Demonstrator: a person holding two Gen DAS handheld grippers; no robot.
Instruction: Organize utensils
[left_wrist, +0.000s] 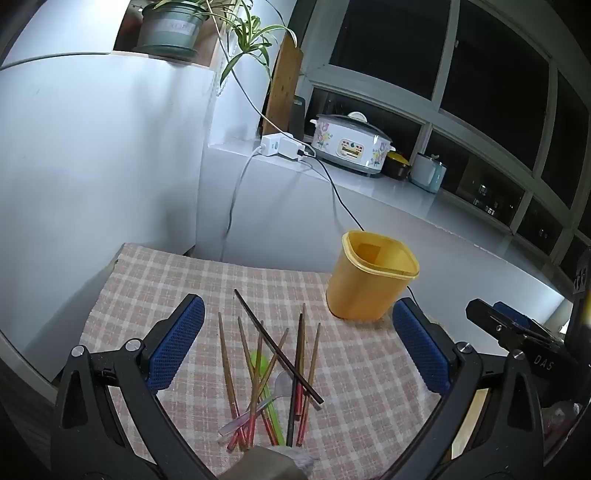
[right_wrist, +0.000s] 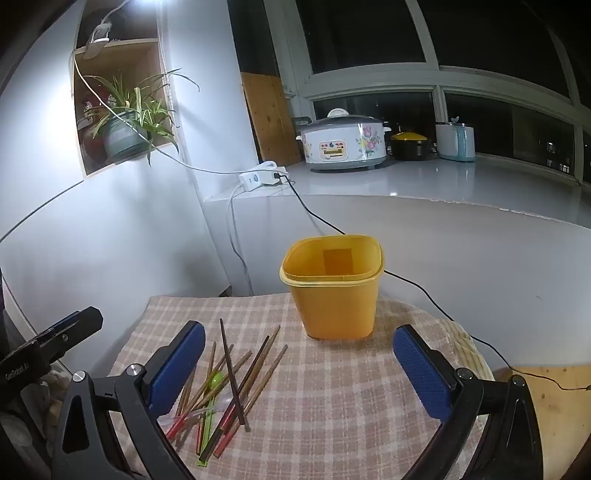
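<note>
Chopsticks (left_wrist: 273, 373) lie piled between the left gripper's (left_wrist: 297, 345) wide-open, empty fingers.
Their long axes run roughly away from it; the yellow cup (left_wrist: 371, 275) stands beyond, to the right. The right gripper (right_wrist: 299, 369), also open and empty, faces the cup, chopsticks at its left finger.

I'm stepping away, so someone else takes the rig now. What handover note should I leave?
Left tongs: open, empty, above the utensil pile.
Right tongs: open, empty, facing the yellow container.
Chopsticks, green spoon and clear spoon lie crossed on the checked cloth.
Container stands upright with no utensils showing inside.
Done: nothing sorted yet.
Left: likely move every utensil into the container.
</note>
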